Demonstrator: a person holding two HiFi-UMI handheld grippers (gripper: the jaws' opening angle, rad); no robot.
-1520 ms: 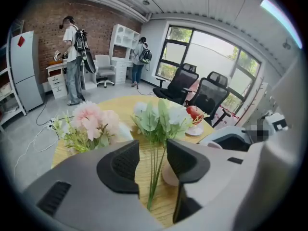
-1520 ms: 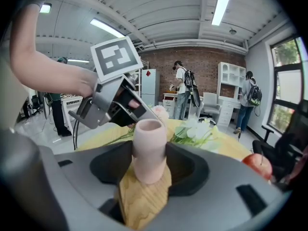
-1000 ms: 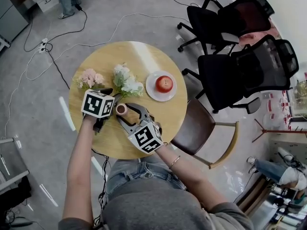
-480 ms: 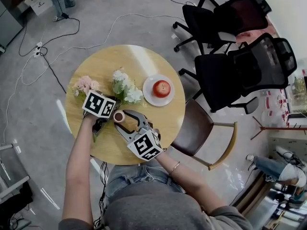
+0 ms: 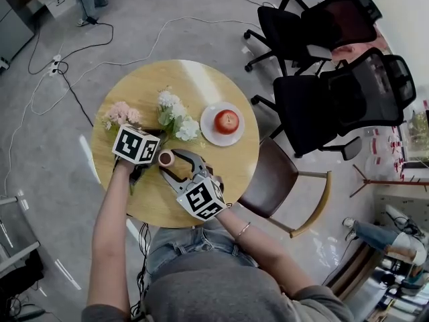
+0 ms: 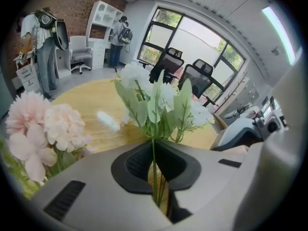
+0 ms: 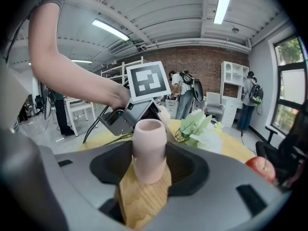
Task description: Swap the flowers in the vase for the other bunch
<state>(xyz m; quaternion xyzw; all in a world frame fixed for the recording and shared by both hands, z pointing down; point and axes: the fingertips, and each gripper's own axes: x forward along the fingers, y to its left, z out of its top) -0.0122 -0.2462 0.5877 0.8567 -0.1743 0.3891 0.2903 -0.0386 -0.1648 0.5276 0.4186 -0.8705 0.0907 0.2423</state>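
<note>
A small pink vase [image 5: 165, 157] stands empty on the round wooden table [image 5: 201, 79], and my right gripper [image 5: 171, 161] is shut on its sides. The right gripper view shows that vase [image 7: 149, 148] upright between the jaws. A white bunch [image 5: 175, 119] with green leaves lies just beyond it. My left gripper [image 5: 154, 139] is shut on its thin green stems [image 6: 154, 158], with the white blooms [image 6: 154, 100] straight ahead in the left gripper view. A pink bunch [image 5: 120, 113] lies on the table to the left of the white one.
A white plate [image 5: 209, 129] with a red apple [image 5: 226, 121] sits to the right of the flowers. A wooden chair [image 5: 275, 180] is tucked at the table's right, with black office chairs [image 5: 335, 92] behind it. Cables [image 5: 80, 66] run over the floor on the left.
My left gripper's jaws have closed on the white bunch's stems. The right gripper and the vase have stayed put.
</note>
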